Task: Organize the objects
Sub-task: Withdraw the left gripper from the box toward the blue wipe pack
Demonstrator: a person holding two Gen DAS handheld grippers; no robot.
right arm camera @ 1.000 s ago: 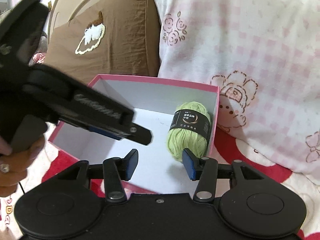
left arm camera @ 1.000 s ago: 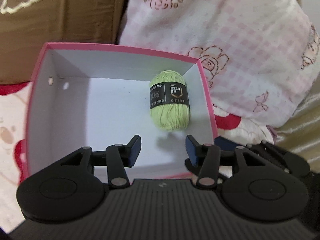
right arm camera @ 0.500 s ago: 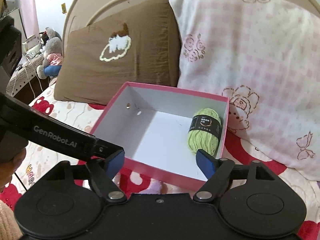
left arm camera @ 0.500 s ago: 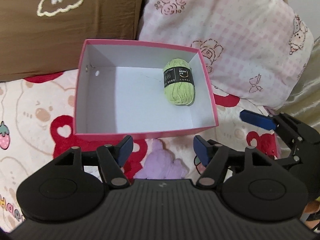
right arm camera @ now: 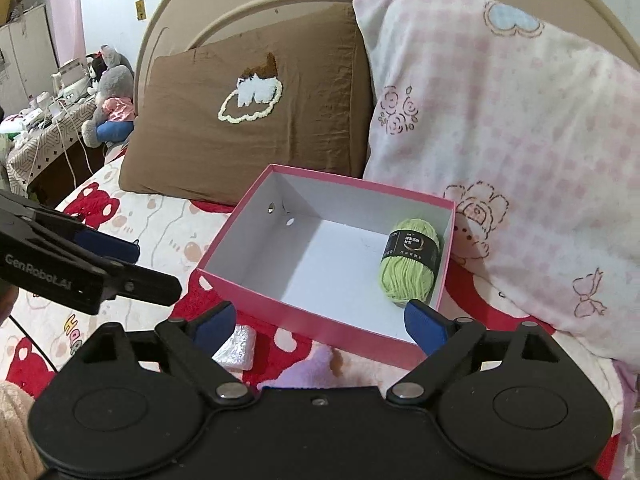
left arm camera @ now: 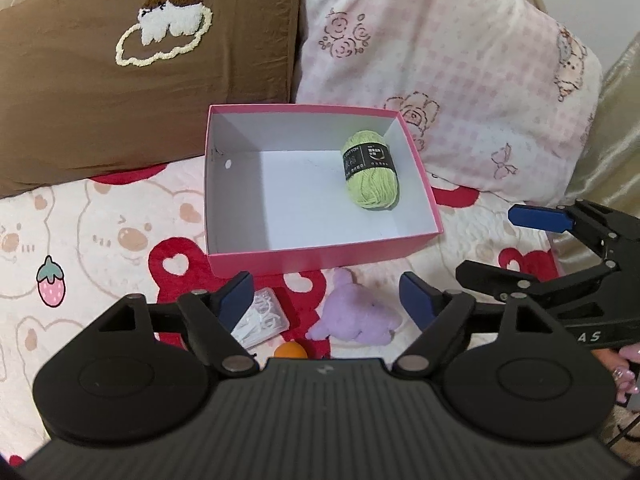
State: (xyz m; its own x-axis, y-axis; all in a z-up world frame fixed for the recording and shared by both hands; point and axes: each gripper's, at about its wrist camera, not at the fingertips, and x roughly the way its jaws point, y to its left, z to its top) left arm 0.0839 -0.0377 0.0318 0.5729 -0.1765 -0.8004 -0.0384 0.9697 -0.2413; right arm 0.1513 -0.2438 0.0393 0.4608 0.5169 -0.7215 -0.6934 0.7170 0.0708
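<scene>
The pink box (left arm camera: 320, 258) sits on the bed (left arm camera: 100, 240) against two pillows, open, with one green yarn ball (left arm camera: 370, 174) already lying in its far right corner, its long axis running roughly front to back. What is left to put away lies on the bed just in front of the box's near wall: a purple plush (left arm camera: 354, 316), a clear packet (left arm camera: 262, 320) to its left, and a small orange ball (left arm camera: 291, 350) mostly hidden behind the left gripper (left arm camera: 324, 300).

Both sets of jaws have just been opening and now stand released, with nothing between them. The left gripper hangs directly over the loose things; the plush lies straight ahead between its pads, slightly toward the right pad, its long axis lying roughly across the jaws, and the packet is just under the left pad. The right gripper (right arm camera: 320, 322) is off to the right side, aimed more at the box, with only slivers of plush and packet showing below its jaws. So the left hand looks nearer for the plush, which calls for a short drop forward and down
</scene>
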